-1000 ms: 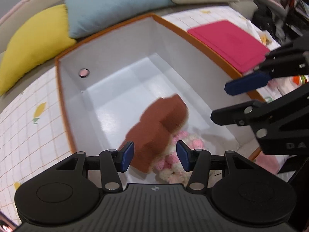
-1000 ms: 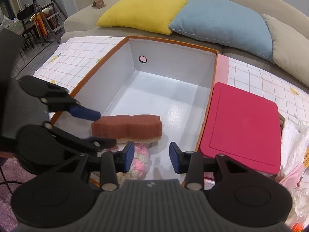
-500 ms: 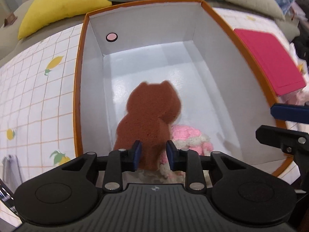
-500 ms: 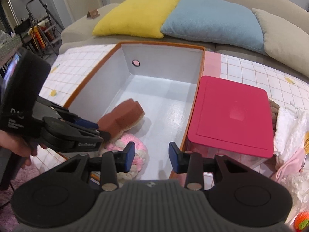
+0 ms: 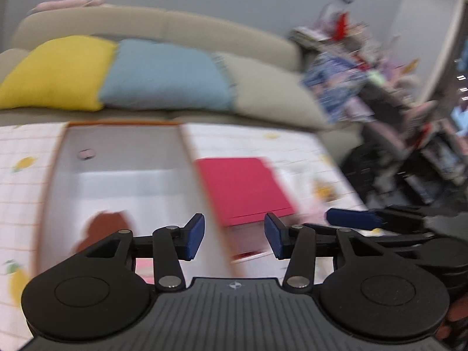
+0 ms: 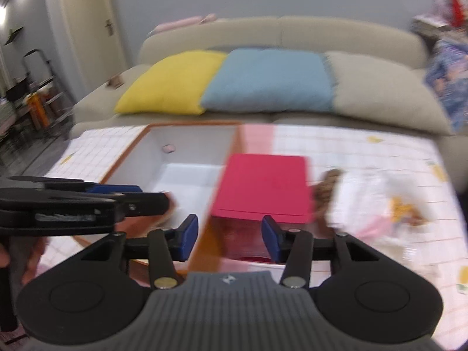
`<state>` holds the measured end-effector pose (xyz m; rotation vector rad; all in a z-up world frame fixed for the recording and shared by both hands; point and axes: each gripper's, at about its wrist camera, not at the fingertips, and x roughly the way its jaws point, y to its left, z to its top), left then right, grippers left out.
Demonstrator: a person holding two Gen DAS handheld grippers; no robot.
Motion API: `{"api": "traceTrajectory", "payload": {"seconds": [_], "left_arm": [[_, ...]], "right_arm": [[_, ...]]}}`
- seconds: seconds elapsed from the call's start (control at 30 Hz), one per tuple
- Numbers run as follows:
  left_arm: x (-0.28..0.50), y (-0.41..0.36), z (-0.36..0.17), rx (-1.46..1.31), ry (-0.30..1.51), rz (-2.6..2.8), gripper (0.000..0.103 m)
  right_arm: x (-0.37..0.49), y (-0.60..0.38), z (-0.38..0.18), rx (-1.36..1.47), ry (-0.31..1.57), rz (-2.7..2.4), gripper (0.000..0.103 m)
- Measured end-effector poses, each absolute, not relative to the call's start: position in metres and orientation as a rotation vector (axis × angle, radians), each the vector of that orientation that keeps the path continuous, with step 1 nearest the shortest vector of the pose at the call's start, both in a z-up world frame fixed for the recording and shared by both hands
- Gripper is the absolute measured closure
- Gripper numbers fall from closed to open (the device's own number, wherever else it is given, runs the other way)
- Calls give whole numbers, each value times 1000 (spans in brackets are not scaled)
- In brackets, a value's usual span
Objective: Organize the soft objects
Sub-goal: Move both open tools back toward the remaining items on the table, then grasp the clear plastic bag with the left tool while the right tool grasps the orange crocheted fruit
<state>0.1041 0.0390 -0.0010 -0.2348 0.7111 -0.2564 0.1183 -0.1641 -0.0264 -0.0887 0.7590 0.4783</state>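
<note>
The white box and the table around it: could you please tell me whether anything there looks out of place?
Nothing looks damaged or spilled. The brown toy lies inside the white box; loose soft things sit unsorted beside the pink lid.

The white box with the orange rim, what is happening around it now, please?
A person holds two grippers over the white box, sorting soft objects. The left gripper and the right gripper both have open, empty jaws. A brown plush lies inside the box. A pink lid sits beside the box, with more soft items to its right.
</note>
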Motion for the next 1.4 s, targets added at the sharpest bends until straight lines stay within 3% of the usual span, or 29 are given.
{"api": "traceTrajectory", "payload": {"seconds": [0.23,0.3,0.47,1.03,1.17,1.37,1.4], "left_arm": [[106,-50,-9,-174,732,-455,37],[112,-71,-16,-160,747,-491,27],[133,-113,-25,-125,745,-535,15],[184,-173,-76,97,827,-497,14],[194,-183,-83,127,840,-494,14],[204,-184,-90,137,840,-462,15],[205,-183,-90,131,841,-459,19]], "right_arm": [[98,-240,-33,-165,752,222,45],[99,-260,-40,-198,771,136,45],[115,-305,-66,-307,842,-11,43],[175,-348,-140,-38,1091,-16,45],[184,-350,-148,-22,1116,-39,58],[182,-355,-146,10,1109,-42,60],[181,-356,-146,18,1106,-42,60]]}}
